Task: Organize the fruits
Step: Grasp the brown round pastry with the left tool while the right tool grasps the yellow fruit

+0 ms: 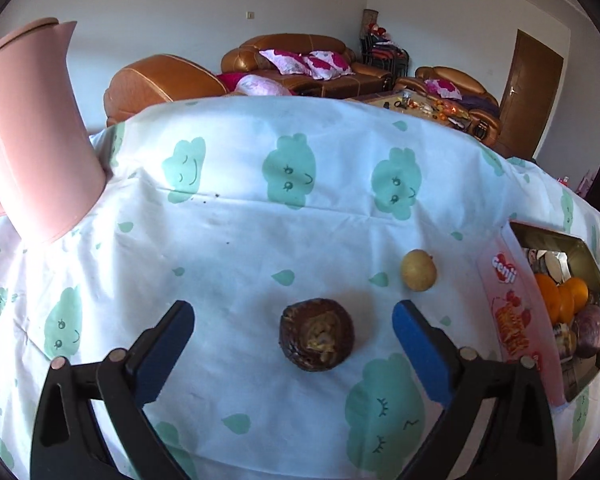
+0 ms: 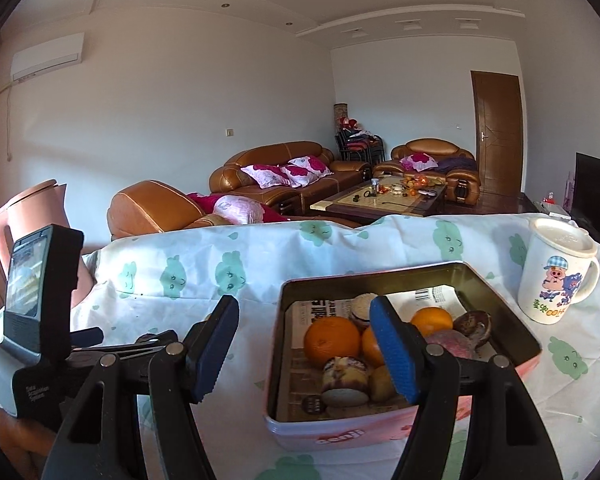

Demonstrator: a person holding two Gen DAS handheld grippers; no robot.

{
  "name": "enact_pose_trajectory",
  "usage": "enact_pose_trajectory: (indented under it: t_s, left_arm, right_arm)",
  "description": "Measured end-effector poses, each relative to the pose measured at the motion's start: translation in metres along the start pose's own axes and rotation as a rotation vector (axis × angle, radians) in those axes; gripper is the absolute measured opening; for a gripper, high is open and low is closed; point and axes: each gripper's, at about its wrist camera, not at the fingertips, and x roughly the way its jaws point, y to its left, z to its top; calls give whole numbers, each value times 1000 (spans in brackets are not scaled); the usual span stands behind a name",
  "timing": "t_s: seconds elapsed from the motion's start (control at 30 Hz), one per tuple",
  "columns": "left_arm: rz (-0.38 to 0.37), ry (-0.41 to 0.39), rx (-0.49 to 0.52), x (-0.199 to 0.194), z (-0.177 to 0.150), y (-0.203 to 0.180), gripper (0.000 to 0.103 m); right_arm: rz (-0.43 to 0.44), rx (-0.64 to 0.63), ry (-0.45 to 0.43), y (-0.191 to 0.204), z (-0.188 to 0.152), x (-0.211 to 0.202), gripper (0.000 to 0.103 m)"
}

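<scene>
In the left wrist view a dark brown halved fruit (image 1: 317,334) lies cut side up on the cloud-print tablecloth (image 1: 236,240), between the tips of my open, empty left gripper (image 1: 294,344). A small yellow fruit (image 1: 418,270) lies beyond it to the right. The pink tin (image 1: 508,300) at the right holds oranges (image 1: 562,294) and a purple fruit (image 1: 590,330). In the right wrist view my open, empty right gripper (image 2: 304,348) hovers over the near left corner of the tin (image 2: 340,432), which holds oranges (image 2: 332,340), halved fruits (image 2: 346,374) and a purple fruit (image 2: 450,340).
A pink kettle (image 1: 36,136) stands at the table's far left. A white lidded cartoon mug (image 2: 556,272) stands right of the tin. The left gripper's body with its screen (image 2: 36,300) is left of the right gripper. Sofas and a coffee table are beyond the table.
</scene>
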Motion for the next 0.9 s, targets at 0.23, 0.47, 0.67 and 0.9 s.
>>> enact_pose_trajectory:
  t_s: [0.23,0.47,0.67,0.9]
  left_arm:
    - [-32,59,36,13,1,1,68]
    - [26,39,61,9,6,21,41]
    - [178,-18,3,7,14,64,40]
    - [178,13,-19,14,15,74,40]
  right_arm:
    - [43,9,58,25,5,26,70]
    - [62,-33,108,55,7,52,62]
    - [75,-91,220,82,8,89,53]
    - [31,-126,393,97,1,135,44]
